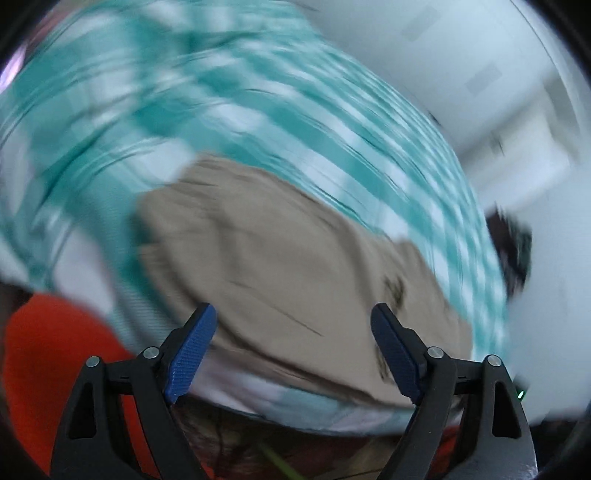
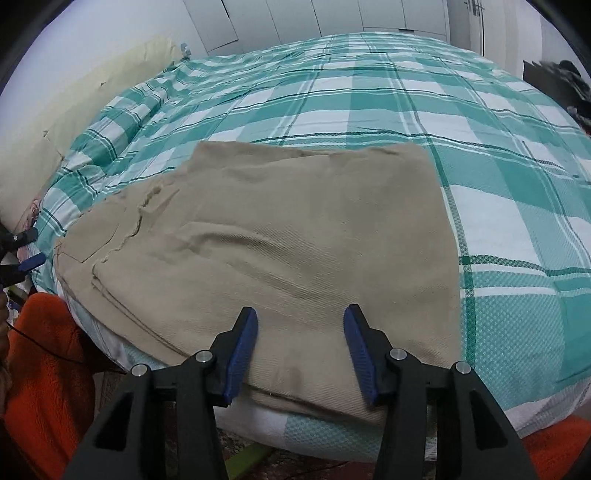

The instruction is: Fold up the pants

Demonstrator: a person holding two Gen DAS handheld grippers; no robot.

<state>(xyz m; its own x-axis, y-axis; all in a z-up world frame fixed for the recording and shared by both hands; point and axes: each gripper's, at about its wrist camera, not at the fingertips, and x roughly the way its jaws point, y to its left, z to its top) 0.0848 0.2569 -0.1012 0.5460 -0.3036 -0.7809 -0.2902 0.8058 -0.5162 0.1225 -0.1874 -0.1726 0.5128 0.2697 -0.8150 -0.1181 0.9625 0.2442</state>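
Beige pants [image 2: 295, 236] lie folded in layers on a teal and white checked bed cover [image 2: 406, 103], near the bed's front edge. My right gripper [image 2: 300, 321] is open and empty, just above the pants' near edge. In the left wrist view the picture is motion-blurred; the pants [image 1: 280, 258] lie ahead of my left gripper [image 1: 293, 321], which is open wide and holds nothing. The left gripper's blue fingertips [image 2: 31, 263] show at the far left of the right wrist view, off the bed's left side.
An orange fleece cloth [image 2: 40, 369] lies at the lower left beside the bed. A cream pillow [image 2: 92, 96] leans at the wall on the left. White cupboard doors [image 2: 332, 18] stand behind the bed. A dark object [image 2: 565, 81] sits at the right edge.
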